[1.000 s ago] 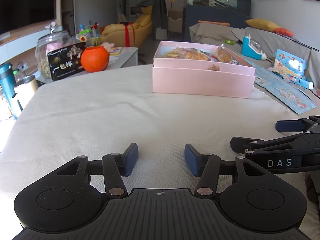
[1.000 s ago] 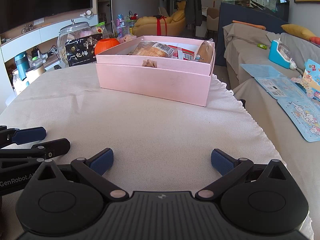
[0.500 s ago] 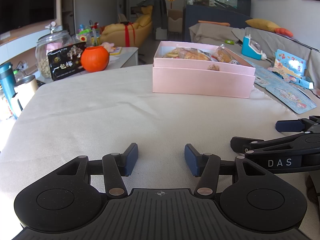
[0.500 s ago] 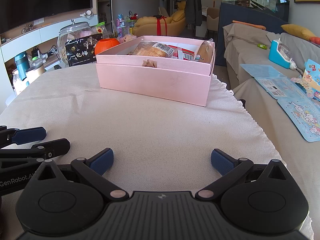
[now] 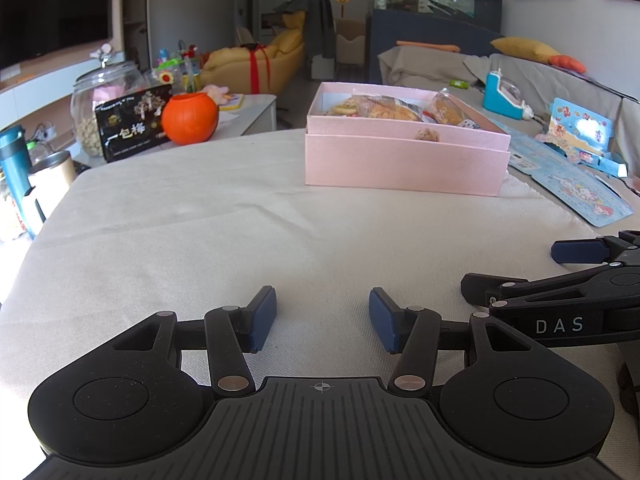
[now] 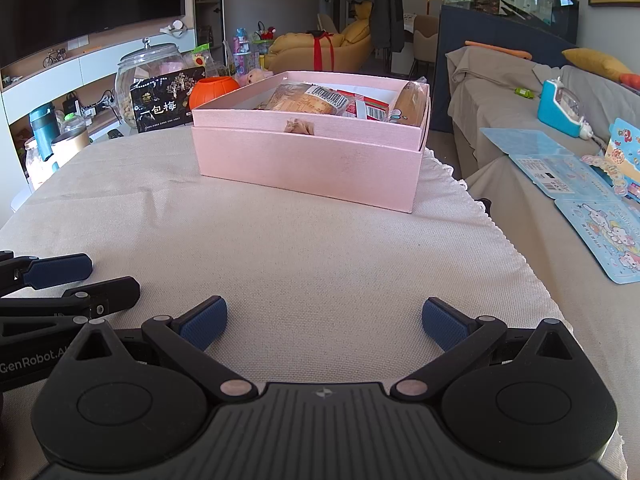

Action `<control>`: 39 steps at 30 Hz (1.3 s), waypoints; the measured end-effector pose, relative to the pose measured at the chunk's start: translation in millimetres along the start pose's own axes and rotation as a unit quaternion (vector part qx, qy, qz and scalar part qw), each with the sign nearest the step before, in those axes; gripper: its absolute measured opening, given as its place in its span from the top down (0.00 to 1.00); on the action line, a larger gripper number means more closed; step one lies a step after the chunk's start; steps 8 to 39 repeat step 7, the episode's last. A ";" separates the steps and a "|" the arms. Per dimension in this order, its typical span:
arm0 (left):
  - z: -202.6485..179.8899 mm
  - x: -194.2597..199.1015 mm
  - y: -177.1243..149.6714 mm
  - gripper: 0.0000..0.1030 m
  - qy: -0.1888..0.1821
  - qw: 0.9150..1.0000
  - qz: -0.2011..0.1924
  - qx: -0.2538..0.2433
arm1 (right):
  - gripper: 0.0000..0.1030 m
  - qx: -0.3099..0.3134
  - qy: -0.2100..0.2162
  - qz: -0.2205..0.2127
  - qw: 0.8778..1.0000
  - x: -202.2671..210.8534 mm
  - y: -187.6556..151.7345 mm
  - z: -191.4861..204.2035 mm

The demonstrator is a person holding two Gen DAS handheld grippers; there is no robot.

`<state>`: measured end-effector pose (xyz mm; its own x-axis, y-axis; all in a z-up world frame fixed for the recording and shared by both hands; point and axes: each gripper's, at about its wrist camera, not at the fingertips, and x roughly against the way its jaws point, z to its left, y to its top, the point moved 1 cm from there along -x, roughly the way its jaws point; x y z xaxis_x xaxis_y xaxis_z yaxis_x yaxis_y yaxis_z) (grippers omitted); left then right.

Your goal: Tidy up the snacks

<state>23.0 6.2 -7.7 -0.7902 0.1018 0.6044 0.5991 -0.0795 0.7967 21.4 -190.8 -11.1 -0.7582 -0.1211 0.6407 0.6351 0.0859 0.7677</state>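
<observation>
Now | pink snack box (image 5: 404, 164) well ahead | left claw (image 5: 322, 318), right claw (image 6: 324, 322) released, empty

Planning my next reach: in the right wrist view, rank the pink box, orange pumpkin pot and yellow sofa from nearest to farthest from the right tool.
1. Pink box, straight ahead on the tablecloth.
2. Orange pumpkin pot, behind the box's left corner.
3. Yellow sofa, far back in the room.
</observation>
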 end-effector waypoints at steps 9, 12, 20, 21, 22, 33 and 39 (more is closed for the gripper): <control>-2.4 1.0 -0.4 0.45 0.001 1.000 -0.001 0.000 | 0.00 0.000 0.000 0.000 1.000 -0.3 0.2 -0.8; -2.4 1.0 -0.4 0.45 0.001 1.000 -0.001 0.000 | 0.00 0.000 0.000 0.000 1.000 -0.3 0.2 -0.8; -2.4 1.0 -0.4 0.45 0.001 1.000 -0.001 0.000 | 0.00 0.000 0.000 0.000 1.000 -0.3 0.2 -0.8; -2.4 1.0 -0.4 0.45 0.001 1.000 -0.001 0.000 | 0.00 0.000 0.000 0.000 1.000 -0.3 0.2 -0.8; -2.4 1.0 -0.4 0.45 0.001 1.000 -0.001 0.000 | 0.00 0.000 0.000 0.000 1.000 -0.3 0.2 -0.8; -2.4 1.0 -0.4 0.45 0.001 1.000 -0.001 0.000 | 0.00 0.000 0.000 0.000 1.000 -0.3 0.2 -0.8; -2.4 1.0 -0.4 0.45 0.001 1.000 -0.001 0.000 | 0.00 0.000 0.000 0.000 1.000 -0.3 0.2 -0.8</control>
